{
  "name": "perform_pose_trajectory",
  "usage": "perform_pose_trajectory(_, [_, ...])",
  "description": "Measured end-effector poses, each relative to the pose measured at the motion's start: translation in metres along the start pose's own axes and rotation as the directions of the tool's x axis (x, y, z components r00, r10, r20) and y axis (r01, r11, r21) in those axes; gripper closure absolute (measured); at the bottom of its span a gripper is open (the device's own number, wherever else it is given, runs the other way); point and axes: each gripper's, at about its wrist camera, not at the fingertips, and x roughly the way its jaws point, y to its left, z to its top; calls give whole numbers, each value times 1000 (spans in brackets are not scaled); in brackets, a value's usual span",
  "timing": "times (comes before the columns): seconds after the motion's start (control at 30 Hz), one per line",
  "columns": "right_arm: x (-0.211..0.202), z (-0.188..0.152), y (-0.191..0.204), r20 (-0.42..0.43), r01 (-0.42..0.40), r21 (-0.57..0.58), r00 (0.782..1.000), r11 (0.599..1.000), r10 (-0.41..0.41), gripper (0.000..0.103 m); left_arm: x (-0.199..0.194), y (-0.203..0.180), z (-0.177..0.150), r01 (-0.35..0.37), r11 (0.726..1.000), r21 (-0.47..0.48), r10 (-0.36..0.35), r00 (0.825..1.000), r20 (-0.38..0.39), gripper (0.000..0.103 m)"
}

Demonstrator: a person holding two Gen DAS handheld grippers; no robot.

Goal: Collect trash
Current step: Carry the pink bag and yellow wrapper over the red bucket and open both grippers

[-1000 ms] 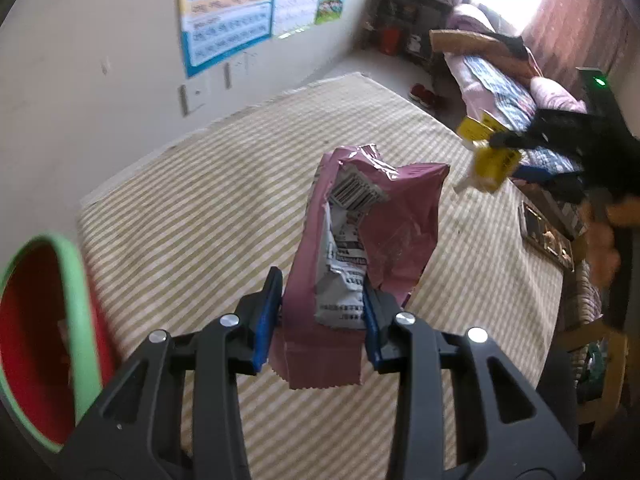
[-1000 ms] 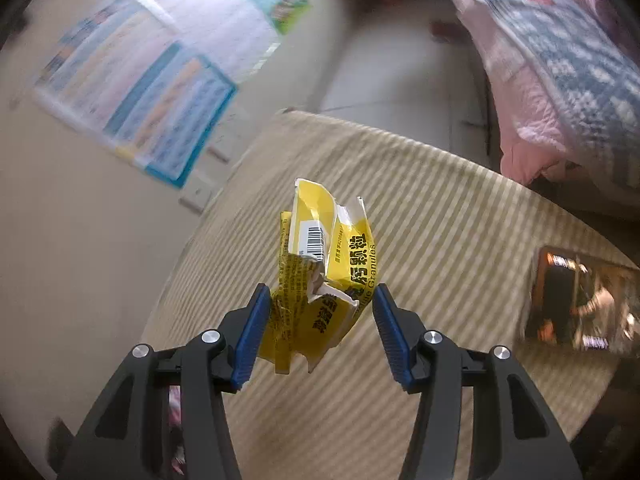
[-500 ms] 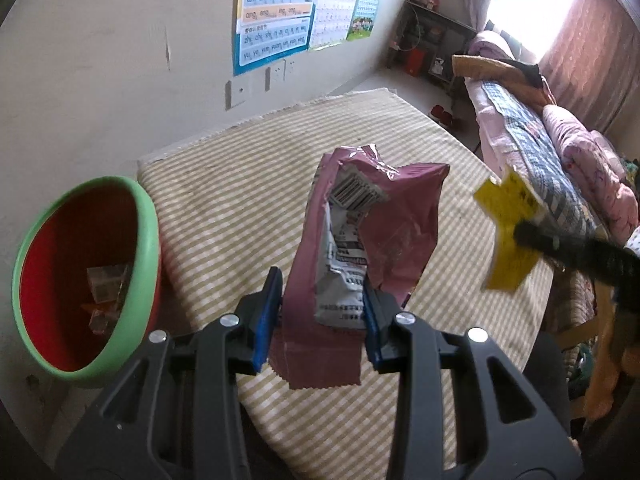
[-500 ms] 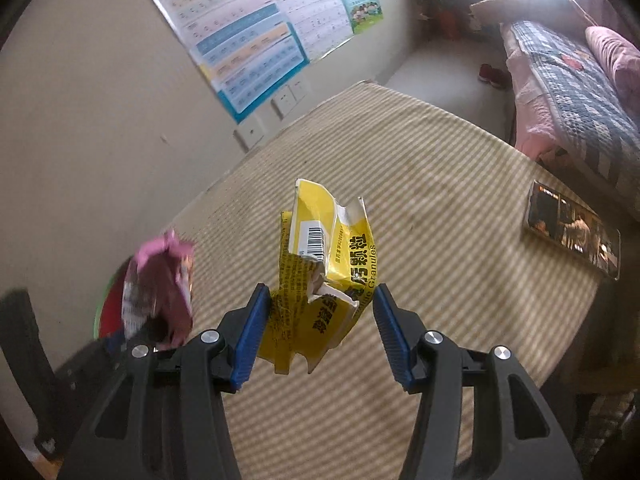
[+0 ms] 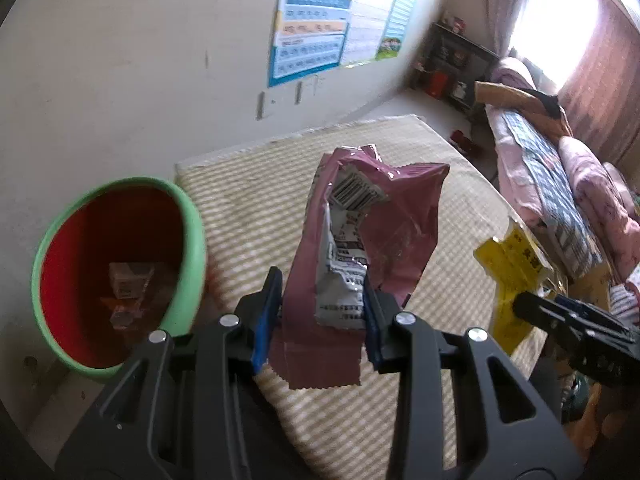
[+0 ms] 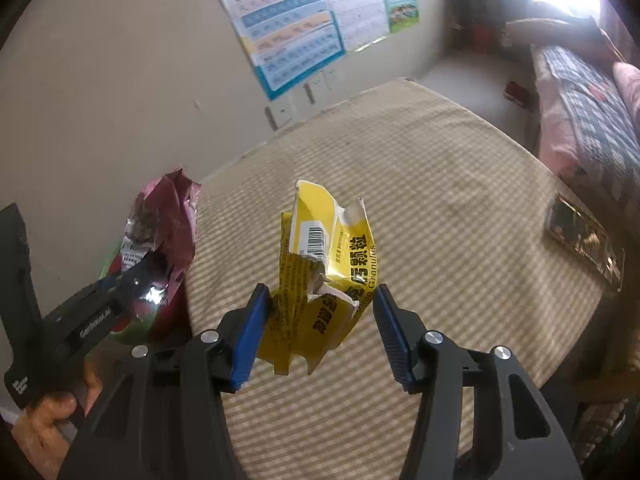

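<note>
My left gripper [image 5: 320, 312] is shut on a crumpled pink wrapper [image 5: 376, 220] with a barcode and holds it in the air above the table's left end, right of a red bin with a green rim [image 5: 188, 240]. The bin holds several scraps [image 5: 128, 284]. My right gripper [image 6: 316, 320] is shut on a torn yellow packet [image 6: 320, 280] above the striped tablecloth [image 6: 440, 184]. The yellow packet also shows at the right in the left wrist view [image 5: 516, 264]. The pink wrapper also shows at the left in the right wrist view [image 6: 168, 216].
A phone [image 6: 580, 236] lies on the table's right side. A wall with posters [image 5: 332, 20] stands behind the table. A bed with pink bedding [image 5: 560, 184] lies to the right. The bin sits off the table's left edge, by the wall.
Both grippers have swung left toward the bin, each keeping its wrapper. The bin has come further into the left wrist view.
</note>
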Motion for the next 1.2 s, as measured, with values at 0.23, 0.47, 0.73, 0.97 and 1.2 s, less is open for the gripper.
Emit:
perform_pose_trajectory(0.23, [7, 2, 25, -10, -34, -59, 999, 998, 34, 51, -7, 25, 3, -54, 997, -54, 55, 998, 15, 68])
perform_pose_trajectory(0.47, [8, 5, 42, -16, -58, -96, 998, 994, 57, 50, -11, 39, 1, -81, 993, -83, 83, 996, 15, 68])
perform_pose_trajectory(0.73, [10, 7, 58, -23, -79, -126, 997, 989, 76, 50, -13, 44, -1, -92, 991, -100, 94, 995, 16, 68])
perform_pose_trajectory(0.97, [14, 7, 66, -38, -85, -145, 996, 986, 80, 50, -15, 52, 1, -98, 988, -119, 101, 995, 25, 68])
perform_pose_trajectory(1.2, [15, 9, 75, -39, -93, -167, 995, 982, 88, 51, -17, 61, -1, -108, 985, -136, 113, 993, 27, 68])
